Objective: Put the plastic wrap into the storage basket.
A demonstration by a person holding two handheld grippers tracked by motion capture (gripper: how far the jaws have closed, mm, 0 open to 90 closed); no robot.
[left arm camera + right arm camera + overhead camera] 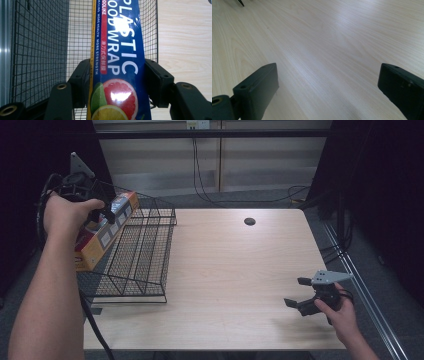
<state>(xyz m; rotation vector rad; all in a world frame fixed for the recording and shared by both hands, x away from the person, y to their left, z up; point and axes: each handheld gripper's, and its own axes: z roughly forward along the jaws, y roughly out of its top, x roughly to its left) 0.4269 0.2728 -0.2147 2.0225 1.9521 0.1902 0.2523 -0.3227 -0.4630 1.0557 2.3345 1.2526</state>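
Note:
A long box of plastic food wrap [120,62], blue and yellow with citrus fruit printed on it, is clamped between the jaws of my left gripper [117,77]. In the high view the box [102,237] hangs tilted over the left end of a black wire basket [142,252], with my left gripper [102,212] shut on its upper part. My right gripper [296,292] rests low over the table's right front, jaws wide apart with nothing between them. The right gripper view has those jaws [328,85] spread over bare wood.
The wire basket stands on the left side of the light wooden table [235,270]. A dark round cable hole [249,221] lies near the table's far edge. Cables run along the floor behind and to the right of the table.

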